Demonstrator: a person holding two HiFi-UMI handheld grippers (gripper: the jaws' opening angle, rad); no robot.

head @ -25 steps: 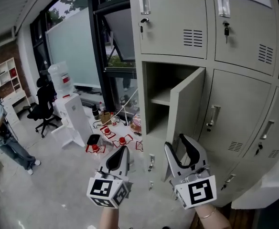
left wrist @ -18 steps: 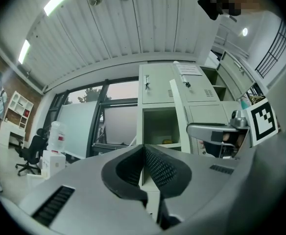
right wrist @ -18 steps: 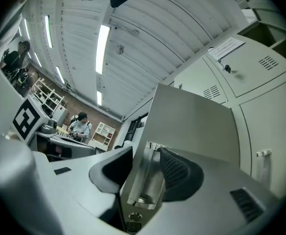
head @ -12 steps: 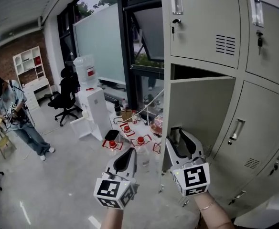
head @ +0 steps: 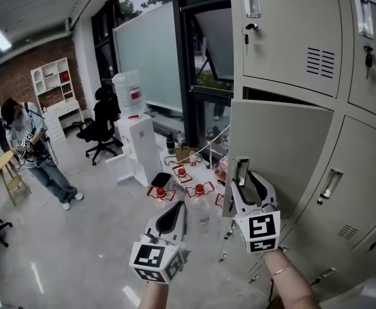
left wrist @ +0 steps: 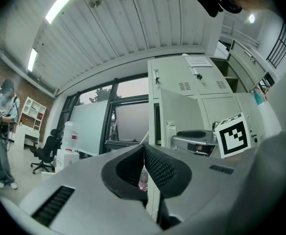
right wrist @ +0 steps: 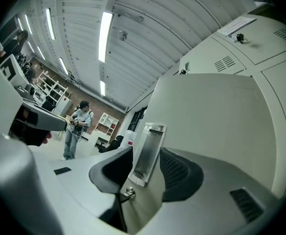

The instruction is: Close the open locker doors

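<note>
Right tool sits against the open locker door, jaws apart and straddling the door handle with gaps either side, not clamped. This looks like a push point near the free edge, where a shove swings the door most easily. The door is in the middle row of the lockers, nearly shut, with a dark gap along its top. Left tool hangs low, well apart from the lockers, jaws together on nothing, probably idle since one tool is enough.

The head view looks steeply down from above onto the pale grey metal locker door. The right gripper view faces that door close up. The left gripper view shares it from farther off.
</note>
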